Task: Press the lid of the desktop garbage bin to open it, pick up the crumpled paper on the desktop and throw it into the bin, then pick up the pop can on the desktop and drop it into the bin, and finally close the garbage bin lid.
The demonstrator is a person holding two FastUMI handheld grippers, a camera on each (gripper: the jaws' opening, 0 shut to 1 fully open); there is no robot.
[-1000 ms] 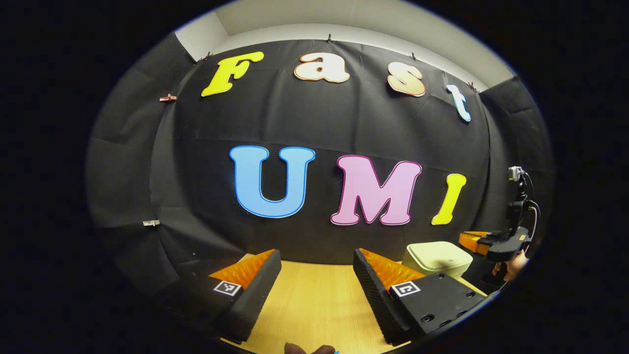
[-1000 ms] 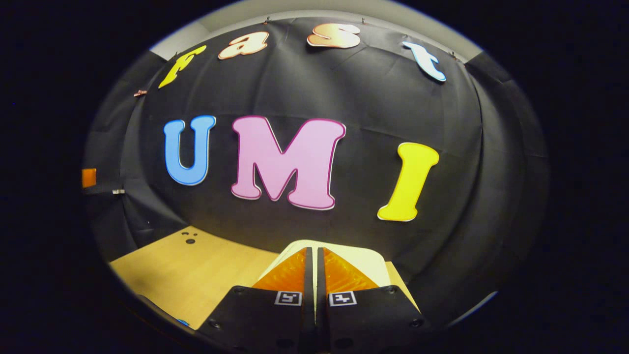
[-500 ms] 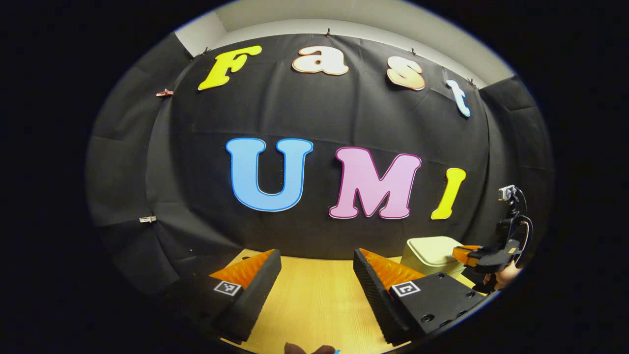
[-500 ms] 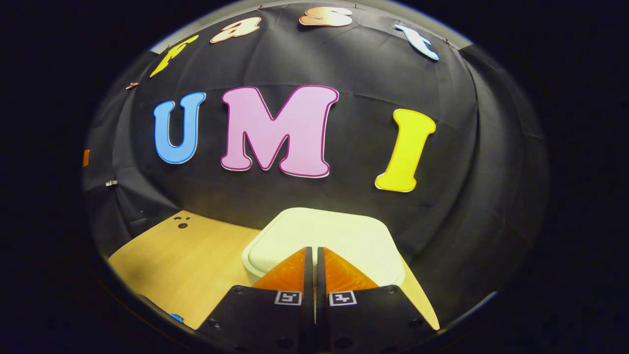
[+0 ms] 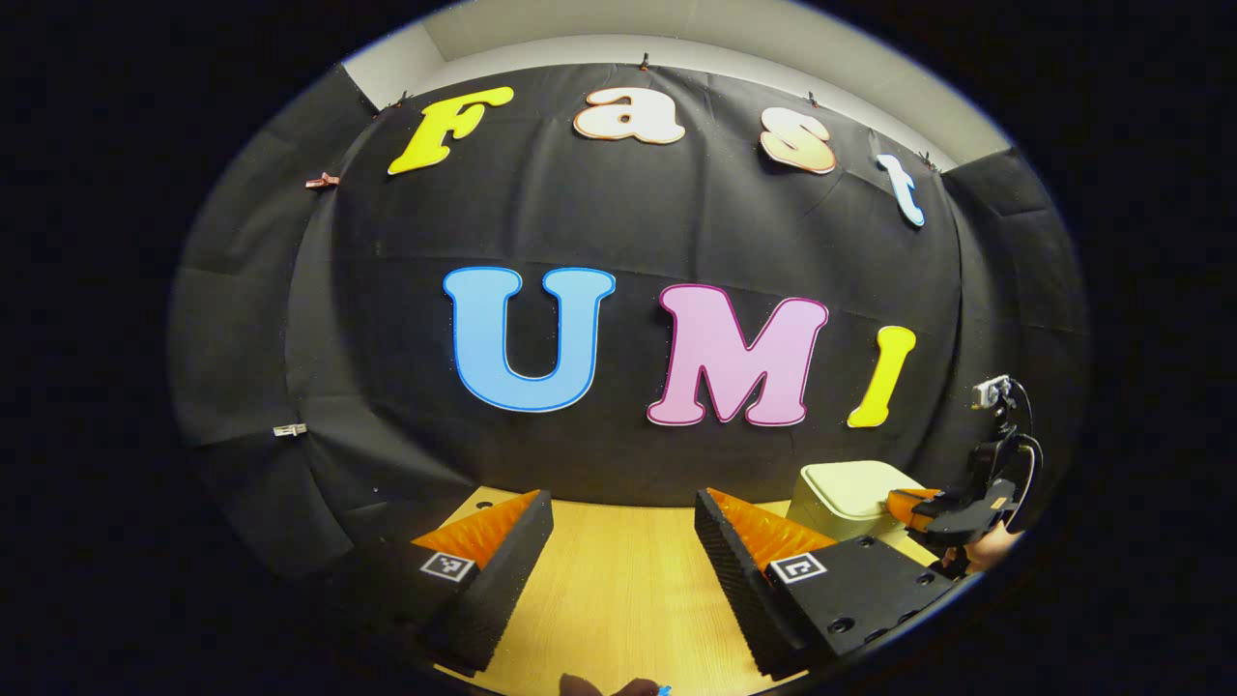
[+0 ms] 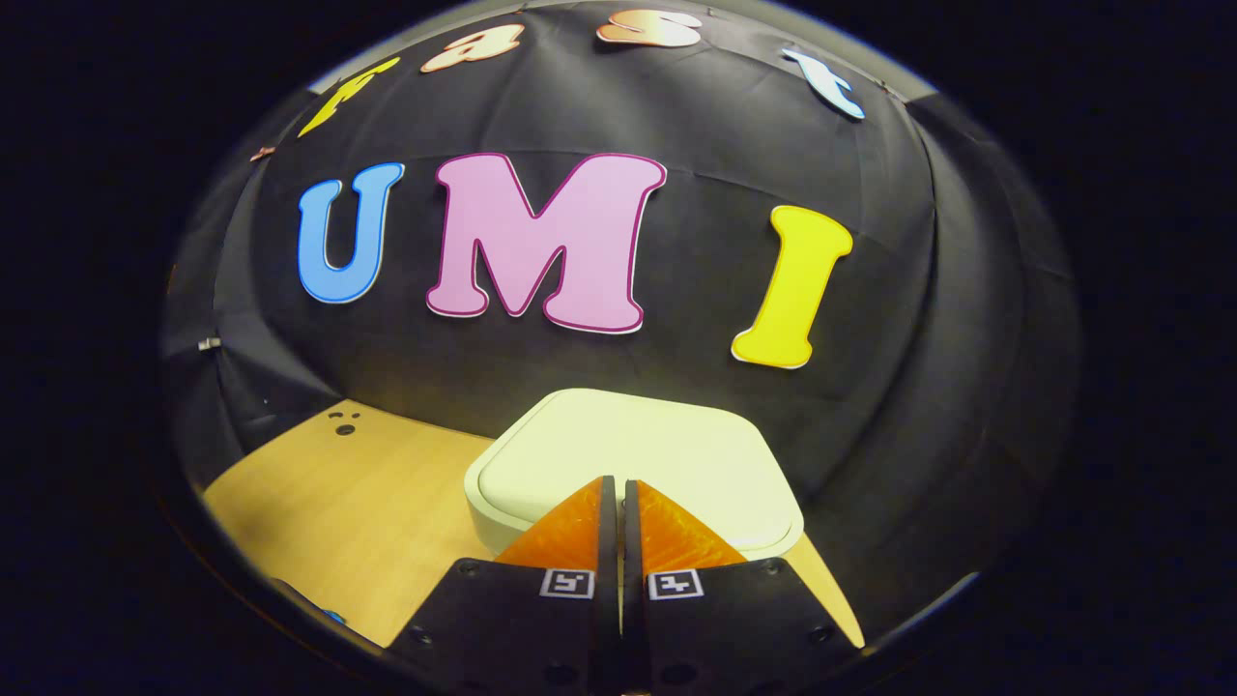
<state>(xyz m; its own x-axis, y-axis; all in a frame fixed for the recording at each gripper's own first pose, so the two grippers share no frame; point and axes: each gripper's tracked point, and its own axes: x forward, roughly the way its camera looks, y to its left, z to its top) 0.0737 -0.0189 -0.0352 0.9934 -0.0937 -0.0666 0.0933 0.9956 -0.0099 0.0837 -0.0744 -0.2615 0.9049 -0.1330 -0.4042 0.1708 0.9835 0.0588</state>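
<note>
Bin lid (image 6: 638, 449) under right gripper's (image 6: 615, 483) closed fingertips, perhaps touching.

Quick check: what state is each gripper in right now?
Left gripper: open, holding nothing, above the table.
Right gripper: shut, empty, tips over the bin lid.

Left hand-held gripper (image 5: 623, 507): black body, ridged wedge fingers (image 5: 739, 570), square coded markers, round screw holes.
</note>
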